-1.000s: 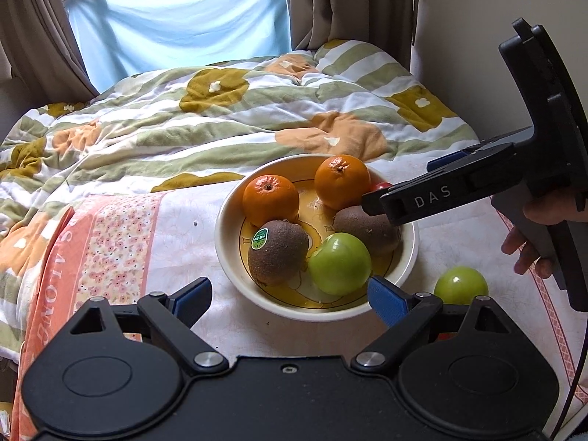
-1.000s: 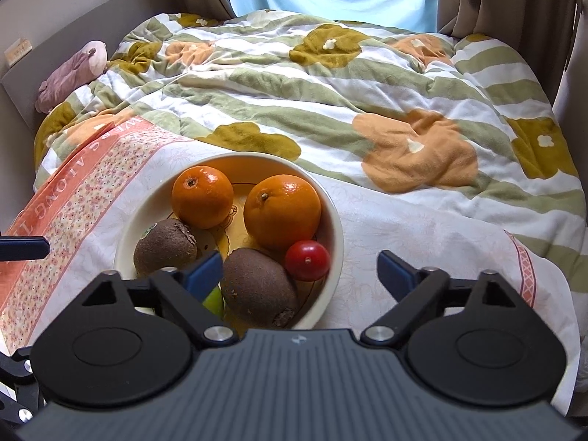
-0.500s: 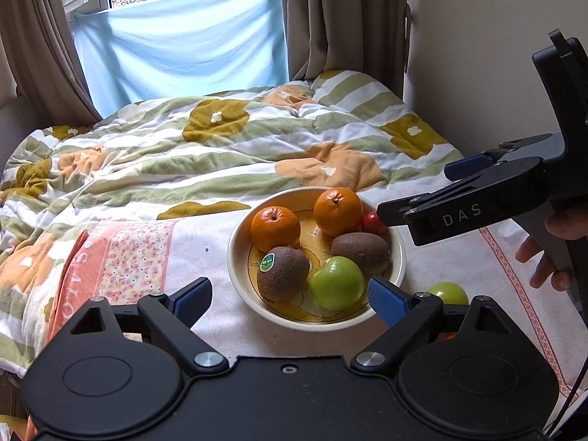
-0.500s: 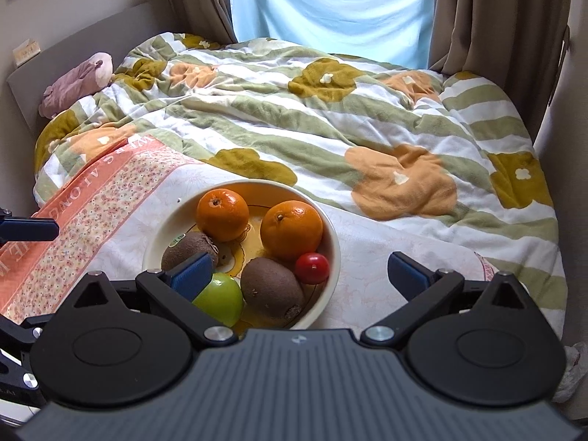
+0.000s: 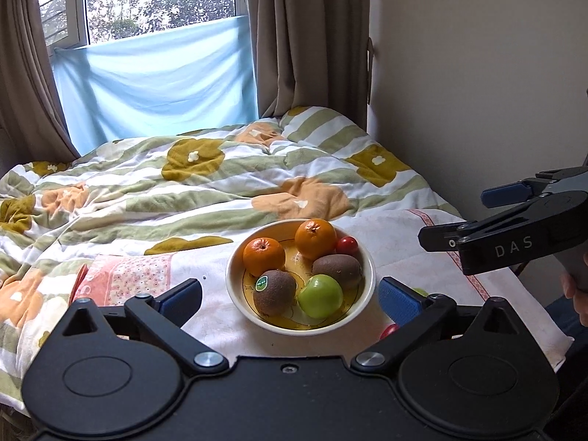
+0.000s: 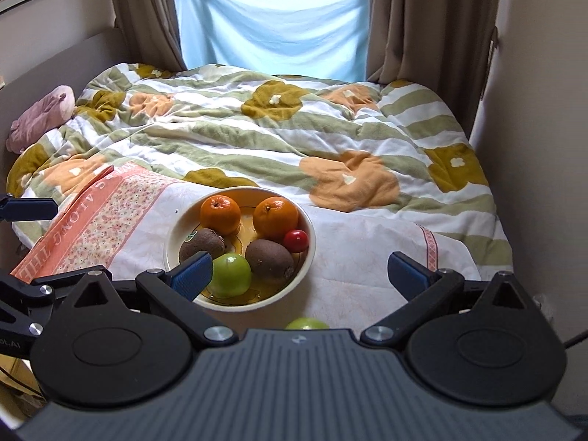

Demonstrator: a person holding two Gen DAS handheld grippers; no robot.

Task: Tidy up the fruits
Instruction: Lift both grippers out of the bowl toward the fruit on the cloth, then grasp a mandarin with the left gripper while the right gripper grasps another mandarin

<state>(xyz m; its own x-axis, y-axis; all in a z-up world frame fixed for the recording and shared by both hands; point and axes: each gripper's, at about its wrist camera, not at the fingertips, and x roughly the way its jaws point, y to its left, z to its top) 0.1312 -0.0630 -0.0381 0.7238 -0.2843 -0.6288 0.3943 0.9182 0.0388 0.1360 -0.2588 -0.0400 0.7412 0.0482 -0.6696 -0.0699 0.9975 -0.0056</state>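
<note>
A cream bowl (image 5: 235, 290) (image 6: 290, 288) on a white cloth holds two oranges (image 5: 315, 239), two kiwis (image 5: 273, 292), a green apple (image 5: 319, 296) and a small red fruit (image 5: 346, 245). A second green apple (image 6: 307, 324) lies on the cloth in front of the bowl. Beside it, a red fruit (image 5: 389, 330) peeks out behind my left finger. My left gripper (image 5: 290, 297) hangs above and short of the bowl, its jaws opening with nothing in them. My right gripper (image 6: 299, 275) is open and empty too, and also shows side-on (image 5: 454, 217) at the right.
The cloth (image 6: 352, 257) with a pink patterned border (image 6: 92, 220) covers the near end of a bed under a striped flowered quilt (image 6: 257, 136). A wall (image 5: 477, 92) runs close along the right. Curtains and a window stand at the back, and a pink soft toy (image 6: 40, 114) lies far left.
Both grippers have drawn back and up from the bowl, so it looks smaller and the window has come into view. The left jaws stand slightly wider.
</note>
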